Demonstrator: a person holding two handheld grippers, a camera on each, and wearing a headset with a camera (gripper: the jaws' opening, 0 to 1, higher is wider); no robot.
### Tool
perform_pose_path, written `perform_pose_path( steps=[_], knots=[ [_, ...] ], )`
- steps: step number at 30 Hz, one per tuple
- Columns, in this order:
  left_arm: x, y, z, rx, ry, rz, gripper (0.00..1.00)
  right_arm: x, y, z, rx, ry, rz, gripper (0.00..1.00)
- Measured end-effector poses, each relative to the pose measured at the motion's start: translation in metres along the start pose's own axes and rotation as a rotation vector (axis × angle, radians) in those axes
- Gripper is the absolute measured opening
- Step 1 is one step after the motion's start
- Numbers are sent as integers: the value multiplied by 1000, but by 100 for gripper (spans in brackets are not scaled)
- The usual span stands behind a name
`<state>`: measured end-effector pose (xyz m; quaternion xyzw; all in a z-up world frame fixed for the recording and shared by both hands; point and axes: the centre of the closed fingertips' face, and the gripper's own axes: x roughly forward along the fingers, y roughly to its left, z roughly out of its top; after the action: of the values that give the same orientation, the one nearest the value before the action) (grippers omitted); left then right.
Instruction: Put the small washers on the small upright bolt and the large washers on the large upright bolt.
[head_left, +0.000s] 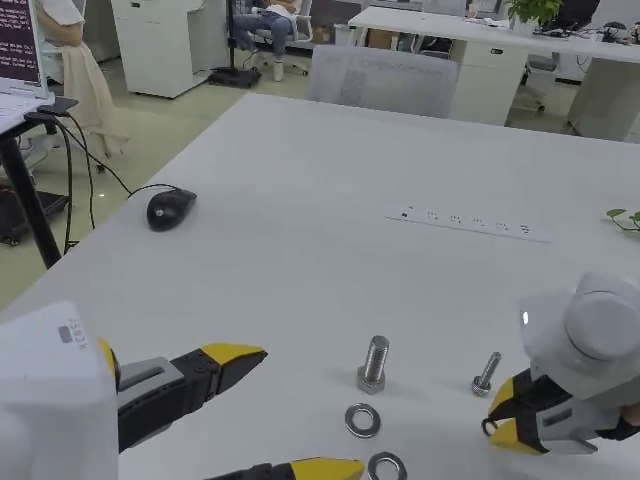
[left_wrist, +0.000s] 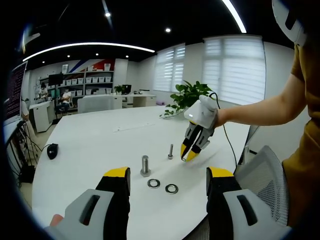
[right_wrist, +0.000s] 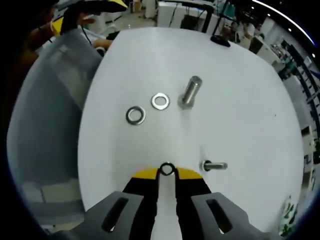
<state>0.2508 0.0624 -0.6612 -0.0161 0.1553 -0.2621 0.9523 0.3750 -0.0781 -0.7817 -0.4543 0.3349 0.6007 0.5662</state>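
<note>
Right tongs pinch a small washer just beside the small upright bolt — ready to drop on, I'd guess. Left tongs gape wide near two large washers flat on the tabletop.

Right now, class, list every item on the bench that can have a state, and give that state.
Left hand-held gripper: open, empty.
Right hand-held gripper: shut on the small washer.
Large bolt: upright, bare.
Small bolt: upright, bare.
Large washer beside the large bolt: flat on table.
Large washer nearer the edge: flat on table.
</note>
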Motion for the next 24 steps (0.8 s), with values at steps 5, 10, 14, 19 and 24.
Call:
perform_pose_path(
  steps=[5, 10, 14, 19, 24],
  knots=[
    [2, -1, 1, 2, 1, -4, 61, -11, -15, -5, 5, 7, -33, 12],
    [2, -1, 0, 1, 3, -6, 61, -19, -32, -2, 6, 10, -70, 12],
    [2, 0, -1, -3, 7, -3, 61, -21, -41, 1, 9, 3, -80, 12],
    [2, 2, -2, -13, 6, 6, 61, -23, -51, 5, -5, 7, -95, 12],
    [2, 4, -1, -20, 4, 10, 61, -21, -59, 8, -15, 14, -96, 12]
  ],
)
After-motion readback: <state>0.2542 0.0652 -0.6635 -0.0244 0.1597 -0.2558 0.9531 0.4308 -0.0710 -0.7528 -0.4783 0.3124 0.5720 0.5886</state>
